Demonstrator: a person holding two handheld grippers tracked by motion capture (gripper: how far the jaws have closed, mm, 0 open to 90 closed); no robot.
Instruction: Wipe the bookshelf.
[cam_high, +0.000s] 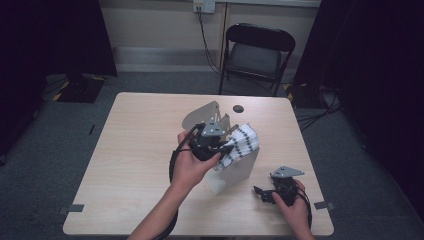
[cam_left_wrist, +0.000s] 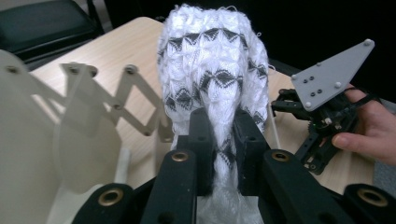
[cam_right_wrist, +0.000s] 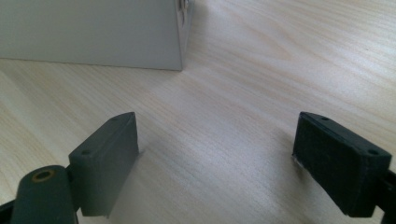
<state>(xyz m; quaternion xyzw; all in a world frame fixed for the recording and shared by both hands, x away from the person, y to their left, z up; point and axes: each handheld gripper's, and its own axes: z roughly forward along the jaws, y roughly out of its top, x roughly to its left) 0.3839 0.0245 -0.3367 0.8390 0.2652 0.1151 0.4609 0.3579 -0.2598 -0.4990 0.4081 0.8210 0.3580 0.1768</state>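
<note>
Now left gripper (cam_left_wrist: 218, 140) pinches the knitted cloth (cam_left_wrist: 212, 65) (white, black-patterned).

One table (cam_high: 130, 165) carries one white-and-black knitted cloth (cam_high: 245, 141), one pale folding rack (cam_high: 235, 167) near its middle, and two grippers (cam_high: 212, 142). One dark round cap (cam_high: 238, 108) sits by the far edge. One chair (cam_high: 256, 52) stands beyond.

The grey rack (cam_high: 235, 167) blocks the table's (cam_high: 140, 150) middle; its left half lies open.
</note>
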